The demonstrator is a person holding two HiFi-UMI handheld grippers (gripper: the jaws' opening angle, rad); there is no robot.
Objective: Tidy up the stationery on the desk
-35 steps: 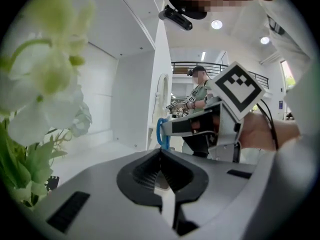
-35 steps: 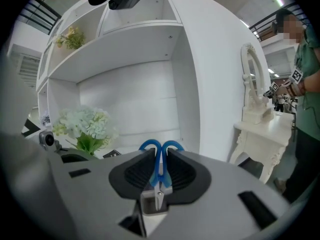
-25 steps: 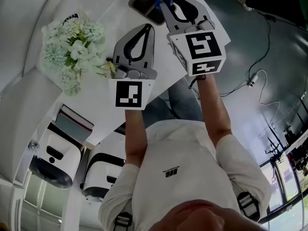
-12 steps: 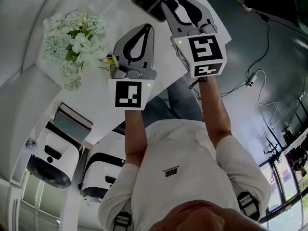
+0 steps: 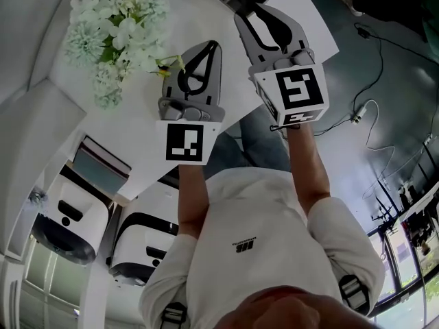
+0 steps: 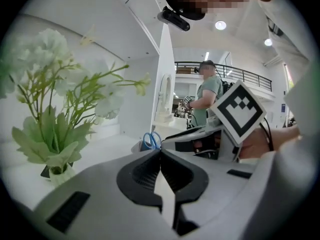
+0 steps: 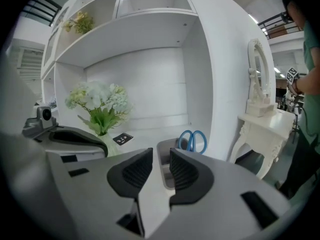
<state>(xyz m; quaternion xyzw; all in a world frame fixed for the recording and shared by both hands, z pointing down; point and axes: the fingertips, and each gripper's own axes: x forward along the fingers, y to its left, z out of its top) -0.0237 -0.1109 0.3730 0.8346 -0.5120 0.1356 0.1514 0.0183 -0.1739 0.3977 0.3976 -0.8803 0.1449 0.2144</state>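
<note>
Left gripper (image 6: 160,152) seen shut, empty. Right gripper (image 7: 161,154) narrowly parted, lately closing, nothing gripped. Blue scissors (image 7: 193,140) stood in grey holder (image 7: 168,144), far side.

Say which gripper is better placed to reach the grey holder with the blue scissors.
Right. The right gripper points straight at the grey holder with the blue scissors, close ahead; its jaws, just narrowing, are apart and empty. The left gripper is shut, farther back, beside the flowers.
</note>
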